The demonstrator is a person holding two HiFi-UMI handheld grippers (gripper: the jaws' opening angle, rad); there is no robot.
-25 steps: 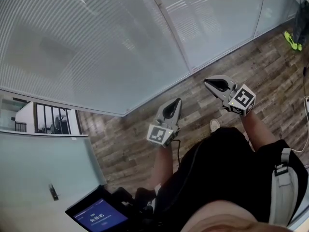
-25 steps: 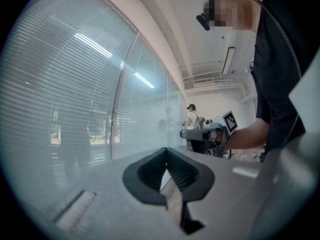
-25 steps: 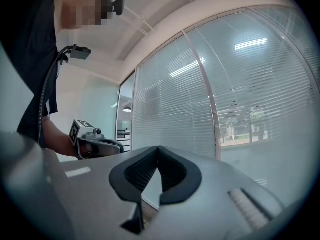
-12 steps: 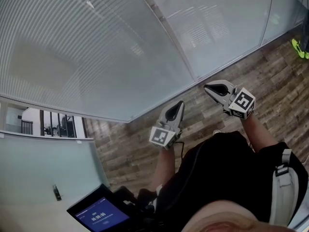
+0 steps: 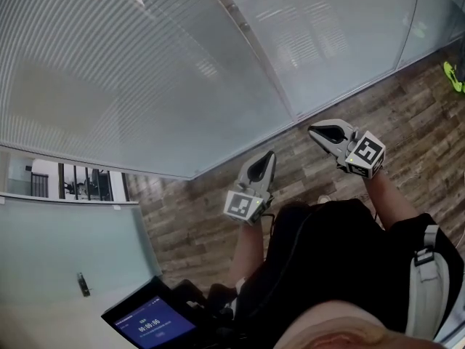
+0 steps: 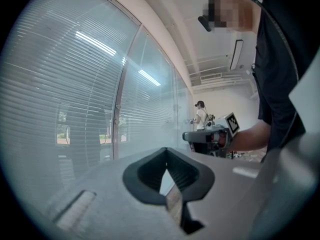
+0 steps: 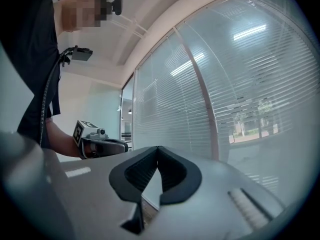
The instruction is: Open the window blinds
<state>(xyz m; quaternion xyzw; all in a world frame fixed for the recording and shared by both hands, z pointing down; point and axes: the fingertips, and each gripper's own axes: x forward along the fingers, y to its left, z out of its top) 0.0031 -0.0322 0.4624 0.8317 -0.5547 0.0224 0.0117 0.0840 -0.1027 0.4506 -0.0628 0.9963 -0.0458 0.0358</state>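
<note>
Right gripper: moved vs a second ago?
Yes, slightly. In the head view the right gripper has edged toward the glass wall, and its gap to the foot of the window post is narrower.

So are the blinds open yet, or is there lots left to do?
Done: nothing that I can see. The blinds hang lowered across the glass panes.
In hand: the left gripper and right gripper are both shut and empty, held out level near the window and touching nothing.
Left: find the blinds' control, which these views don't show, grab it and open the slats.
</note>
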